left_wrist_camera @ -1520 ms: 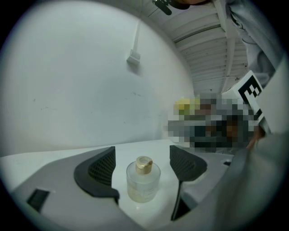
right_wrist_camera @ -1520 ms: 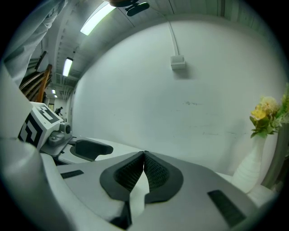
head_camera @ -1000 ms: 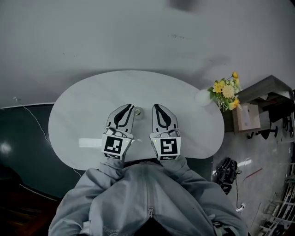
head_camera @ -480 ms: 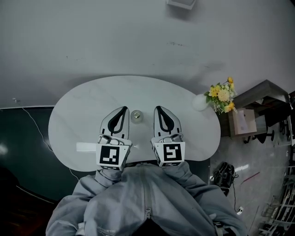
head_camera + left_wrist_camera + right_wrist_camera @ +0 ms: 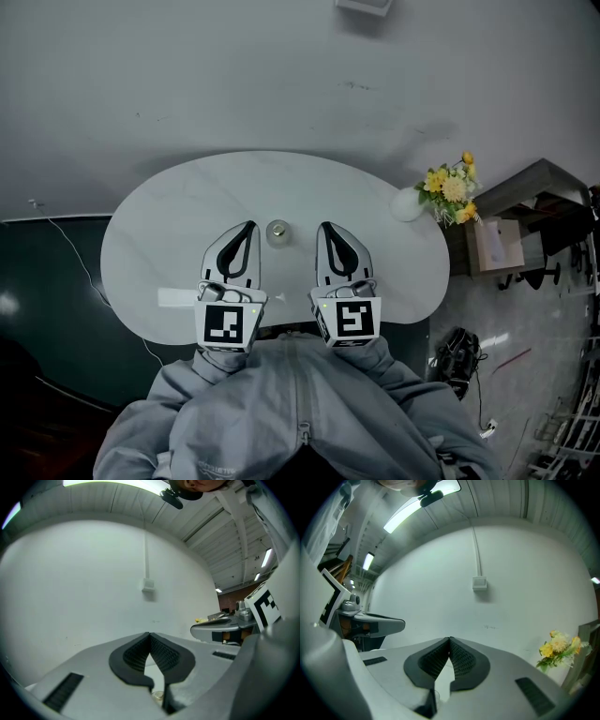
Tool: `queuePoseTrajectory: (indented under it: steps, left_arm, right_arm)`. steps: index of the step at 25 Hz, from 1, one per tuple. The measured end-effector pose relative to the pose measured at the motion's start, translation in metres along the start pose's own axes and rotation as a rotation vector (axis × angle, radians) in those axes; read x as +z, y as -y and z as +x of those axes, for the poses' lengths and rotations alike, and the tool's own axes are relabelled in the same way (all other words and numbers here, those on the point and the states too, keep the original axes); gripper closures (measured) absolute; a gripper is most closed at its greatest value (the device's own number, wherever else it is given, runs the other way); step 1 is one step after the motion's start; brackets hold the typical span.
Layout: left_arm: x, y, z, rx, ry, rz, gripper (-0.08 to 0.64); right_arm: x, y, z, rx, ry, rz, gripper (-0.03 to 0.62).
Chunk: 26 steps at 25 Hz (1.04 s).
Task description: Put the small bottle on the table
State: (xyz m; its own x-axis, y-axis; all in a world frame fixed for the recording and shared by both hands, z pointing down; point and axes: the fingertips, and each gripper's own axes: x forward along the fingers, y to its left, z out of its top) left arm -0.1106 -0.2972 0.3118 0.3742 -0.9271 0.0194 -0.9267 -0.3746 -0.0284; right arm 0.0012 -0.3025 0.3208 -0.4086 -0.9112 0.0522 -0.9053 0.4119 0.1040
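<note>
**Head view: bottle down, both grippers clear**

Head view shows you the bottle (image 5: 278, 232) upright on the table (image 5: 178, 211), in the gap between your two grippers and touching neither. A second ago it stood just beside the tip of the left gripper (image 5: 247, 226). Now that gripper sits back toward you, and the right gripper (image 5: 324, 227) with it.

Left gripper view has the jaws tip to tip with nothing in them, and what looks like the bottle's top shows low between them. Right gripper view shows the same closed, empty pinch.

That reads as a finished release: the bottle stands on its own, so the task looks done. You need only stay clear of it.

You can read no brand or label on the bottle from above. The only print is the black-and-white square marker on each cube (image 5: 226, 323), and it carries no letters.
</note>
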Motion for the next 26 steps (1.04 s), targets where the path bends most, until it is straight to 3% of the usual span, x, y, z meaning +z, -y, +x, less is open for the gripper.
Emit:
queuePoseTrajectory:
  steps: [8, 17, 26]
  left_arm:
    - [0.008, 0.005, 0.001, 0.054, 0.047, -0.02, 0.552]
    - [0.009, 0.016, 0.001, 0.027, 0.024, 0.021, 0.552]
    - [0.013, 0.017, -0.005, 0.026, 0.052, 0.005, 0.552]
  right_arm:
    - [0.006, 0.006, -0.002, 0.038, 0.028, -0.006, 0.566]
    - [0.013, 0.005, -0.002, 0.059, 0.049, -0.003, 0.566]
    - [0.015, -0.002, -0.007, 0.058, 0.047, 0.003, 0.566]
